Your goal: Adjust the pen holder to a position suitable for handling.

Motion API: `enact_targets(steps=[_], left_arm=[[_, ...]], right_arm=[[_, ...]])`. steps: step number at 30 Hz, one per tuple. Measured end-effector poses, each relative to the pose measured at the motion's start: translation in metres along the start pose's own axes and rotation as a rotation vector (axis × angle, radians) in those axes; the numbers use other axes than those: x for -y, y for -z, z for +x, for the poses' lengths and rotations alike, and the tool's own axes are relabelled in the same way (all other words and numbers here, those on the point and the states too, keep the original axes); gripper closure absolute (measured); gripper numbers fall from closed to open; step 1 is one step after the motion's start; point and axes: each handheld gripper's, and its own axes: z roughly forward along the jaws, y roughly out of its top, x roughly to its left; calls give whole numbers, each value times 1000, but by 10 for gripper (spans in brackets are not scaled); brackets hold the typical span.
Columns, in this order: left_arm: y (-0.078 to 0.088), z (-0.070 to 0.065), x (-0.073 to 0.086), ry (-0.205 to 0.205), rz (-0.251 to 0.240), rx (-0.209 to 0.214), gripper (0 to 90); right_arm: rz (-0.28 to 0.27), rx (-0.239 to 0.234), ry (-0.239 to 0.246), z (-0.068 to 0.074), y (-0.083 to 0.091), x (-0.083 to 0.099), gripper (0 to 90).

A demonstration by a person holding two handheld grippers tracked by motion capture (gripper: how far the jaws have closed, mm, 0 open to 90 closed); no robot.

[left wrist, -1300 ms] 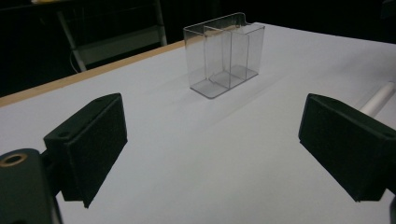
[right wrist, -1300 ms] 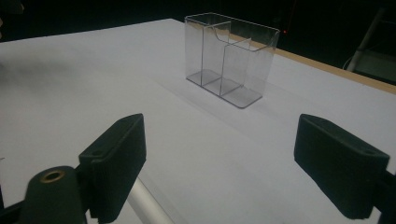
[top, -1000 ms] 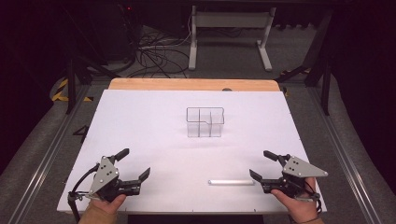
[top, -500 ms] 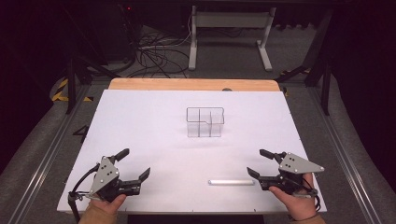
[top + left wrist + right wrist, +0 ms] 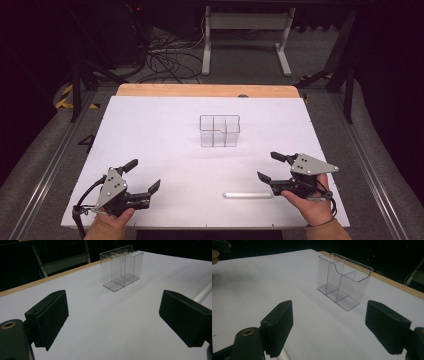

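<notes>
A clear plastic holder (image 5: pixel 220 131) with several compartments stands upright at the middle of the white table (image 5: pixel 150 130); it also appears ahead of both grippers (image 5: pixel 122 267) (image 5: pixel 344 282). A slim silvery tube (image 5: pixel 248 195) lies flat near the front edge, just left of my right hand. My right gripper (image 5: pixel 267 166) hovers above the tube's right end, open; its jaws have just been closing a little, with nothing between them (image 5: pixel 328 327). My left gripper (image 5: pixel 144 175) rests open at the front left, holding nothing (image 5: pixel 112 320).
A wooden strip (image 5: pixel 205 90) borders the table's far edge. Behind it, on the dark floor, are a metal stand (image 5: pixel 245 30) and a tangle of cables (image 5: pixel 165 60). Rails run along both sides of the table.
My right gripper has lifted slightly and drifted away from the front edge, off the tube's end. The tube, the holder and the left gripper have stayed put.
</notes>
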Motion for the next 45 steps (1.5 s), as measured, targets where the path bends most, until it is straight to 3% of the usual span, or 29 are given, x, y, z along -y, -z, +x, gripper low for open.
enact_targets(steps=[13,20,28,45], left_arm=[[0,1,0,-1,3,1,97],[0,1,0,-2,3,1,98],[0,1,1,3,3,2,98],[-1,2,1,5,4,4,100]], right_arm=[[12,-16,16,-2,-8,-12,233],[75,-52,61,-7,-16,-29,284],[103,-91,51,-15,-27,-46,288],[138,-109,68,-26,-54,-71,272]])
